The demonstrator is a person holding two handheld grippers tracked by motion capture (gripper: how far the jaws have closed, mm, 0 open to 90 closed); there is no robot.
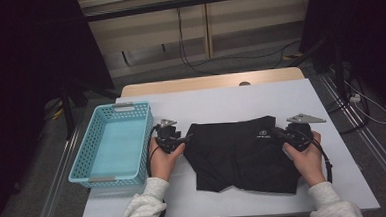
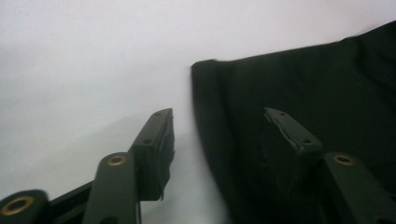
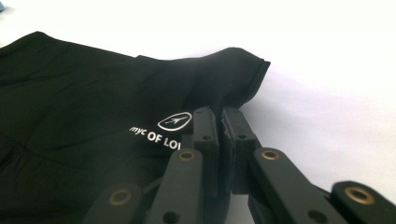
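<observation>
1. Here, a pair of black shorts (image 1: 243, 153) is seen lying flat on a white surface (image 1: 230, 99), roughly at its centre, with the waistband toward the far side.
2. The right gripper (image 1: 281, 133) is held at the shorts' far right corner; in the right gripper view its fingers (image 3: 205, 135) are pressed together on a raised fold of the waistband, beside a white printed logo (image 3: 173, 121).
3. The left gripper (image 1: 185, 138) is held at the far left corner. In the left gripper view its fingers (image 2: 156, 140) stand moderately apart, one over bare surface and one over the fabric, straddling the corner edge without pinching it.
4. The step in hand is judged to be the taking hold of both waistband corners, probably so the garment can be lifted or folded. Only the right corner is secured.
5. The next move would call for the left fingers to be closed on the edge between them before anything is raised.
6. A turquoise basket (image 1: 91, 166) stands just left of the left hand (image 1: 162, 160).
7. The logo's lettering is cut off by the right fingers, and the left gripper view is blurred. Dark shadow hides the room on both sides.
</observation>
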